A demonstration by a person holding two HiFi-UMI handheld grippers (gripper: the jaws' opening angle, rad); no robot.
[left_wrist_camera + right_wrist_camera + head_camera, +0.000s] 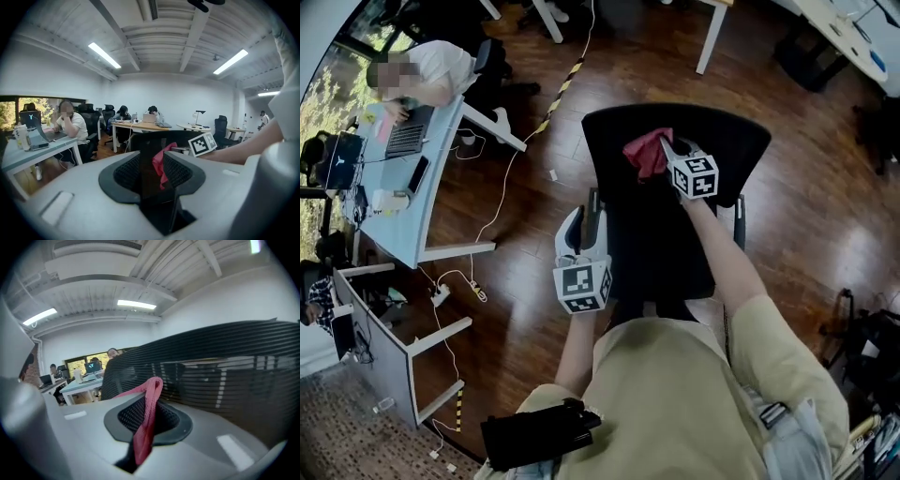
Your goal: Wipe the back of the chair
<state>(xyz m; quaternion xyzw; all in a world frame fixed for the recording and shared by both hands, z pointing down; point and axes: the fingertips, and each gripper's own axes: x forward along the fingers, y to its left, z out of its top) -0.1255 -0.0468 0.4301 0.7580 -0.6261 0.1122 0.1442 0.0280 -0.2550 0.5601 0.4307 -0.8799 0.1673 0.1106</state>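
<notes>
Chair back (703, 159), black mesh with fine horizontal ribs, sits in the middle of the head view, straight ahead of the person leaning over it. The chair stands on a dark wood floor (525, 272). A pink-red cloth (647, 155) lies bunched against the wide far part of the mesh.

The right gripper (667, 150) has its jaws closed tight on a fold of that cloth. In the right gripper view the fabric rises between the pads and a loose tail hangs below, with the ribbed mesh close on the right.

The left gripper (592, 208) is at the chair's left side. Its jaws are drawn in on a dark strip (150, 180) that belongs to the chair. Whether this is an armrest or the frame edge cannot be told.

Off to the left, well apart, a seated person works at a laptop (406, 133) on a pale desk (441, 187).

The wiping seems to be under way, with most of the mesh yet to cover. To do it well, the bunched cloth should be spread flatter so more fabric meets the ribs. Strokes should run along the ribs in overlapping bands from the top down. Pressure should be light, since mesh gives. The left-side hold should brace the chair, which will likely swivel or roll otherwise. Only a fold is pinched, so a hard drag could pull the cloth free.
</notes>
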